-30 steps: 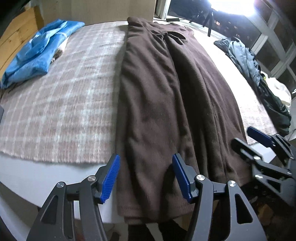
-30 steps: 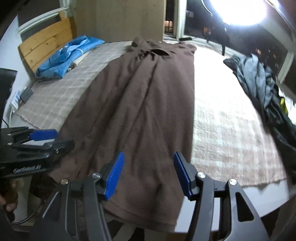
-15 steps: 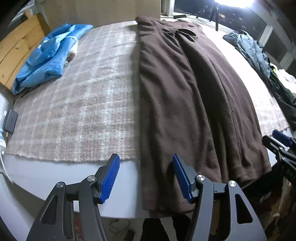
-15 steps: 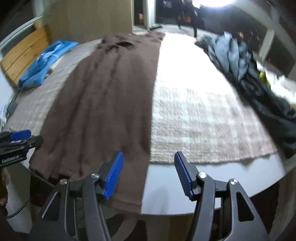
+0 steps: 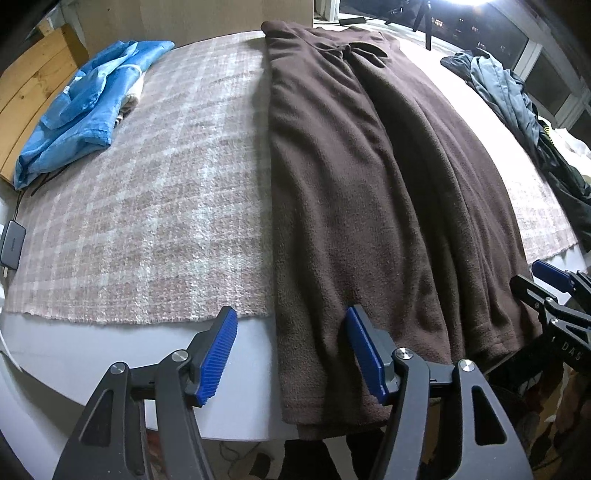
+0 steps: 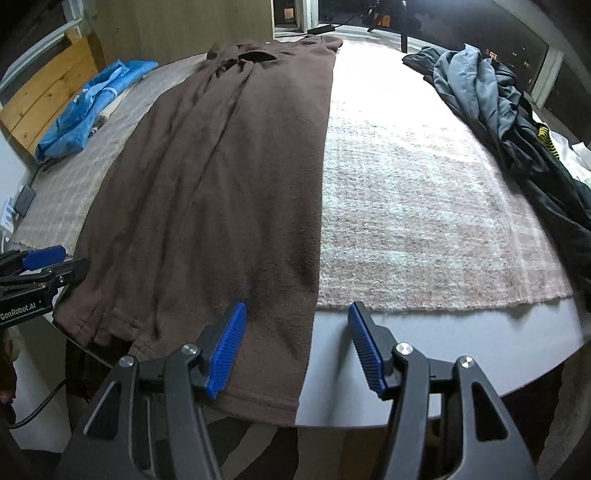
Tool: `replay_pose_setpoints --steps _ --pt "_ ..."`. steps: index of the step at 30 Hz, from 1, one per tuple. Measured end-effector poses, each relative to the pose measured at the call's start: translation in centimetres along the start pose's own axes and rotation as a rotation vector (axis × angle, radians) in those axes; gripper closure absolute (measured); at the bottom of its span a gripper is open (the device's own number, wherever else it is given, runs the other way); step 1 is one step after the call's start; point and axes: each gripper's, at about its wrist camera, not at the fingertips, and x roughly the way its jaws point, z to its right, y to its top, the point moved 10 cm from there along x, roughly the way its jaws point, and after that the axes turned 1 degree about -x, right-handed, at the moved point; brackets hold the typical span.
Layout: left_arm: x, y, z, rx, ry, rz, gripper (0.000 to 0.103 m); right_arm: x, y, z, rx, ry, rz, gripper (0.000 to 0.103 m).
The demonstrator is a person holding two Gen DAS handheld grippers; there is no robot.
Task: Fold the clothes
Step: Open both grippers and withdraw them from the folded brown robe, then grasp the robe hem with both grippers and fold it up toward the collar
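Since a second ago the left gripper (image 5: 290, 354), jaws opening and empty, has shifted to the brown garment's (image 5: 369, 192) left hem edge; the right gripper (image 6: 295, 349), open and empty, to its right edge. The hem hangs over the bed (image 5: 110, 221), its underside hidden.

Night room. Dark windows (image 5: 546, 77) at right, white frames, bright lamp glare near top. Wooden headboard (image 6: 44, 99) at left, beige wall panel (image 6: 192, 26) behind. Checked pinkish blanket (image 5: 155, 206) covers white bed (image 5: 74, 354).

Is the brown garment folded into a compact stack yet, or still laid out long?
Still laid out long. The brown garment has its sides folded inward into a strip, running from the collar to a hem hanging over the near edge.
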Motion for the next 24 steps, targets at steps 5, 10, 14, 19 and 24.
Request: replay_pose_setpoints --steps 5,10,14,19,24 --pt "0.0 -0.8 -0.2 -0.044 -0.062 -0.048 0.042 -0.1 0.0 0.1 0.030 0.036 -0.022 0.046" --pt "-0.3 -1.8 -0.8 -0.107 -0.149 -0.071 0.042 -0.4 -0.1 0.1 0.053 0.058 -0.015 0.046" --pt "-0.2 -2.0 -0.1 -0.050 -0.123 -0.062 0.041 -0.3 -0.3 -0.5 0.003 0.025 -0.003 0.046" --pt "-0.2 -2.5 -0.4 -0.040 -0.076 -0.066 0.037 -0.7 -0.8 -1.1 -0.032 0.019 -0.011 0.046" --pt "-0.4 -3.1 0.8 0.025 -0.063 -0.058 0.041 -0.7 -0.9 -1.7 -0.052 0.037 -0.012 0.047"
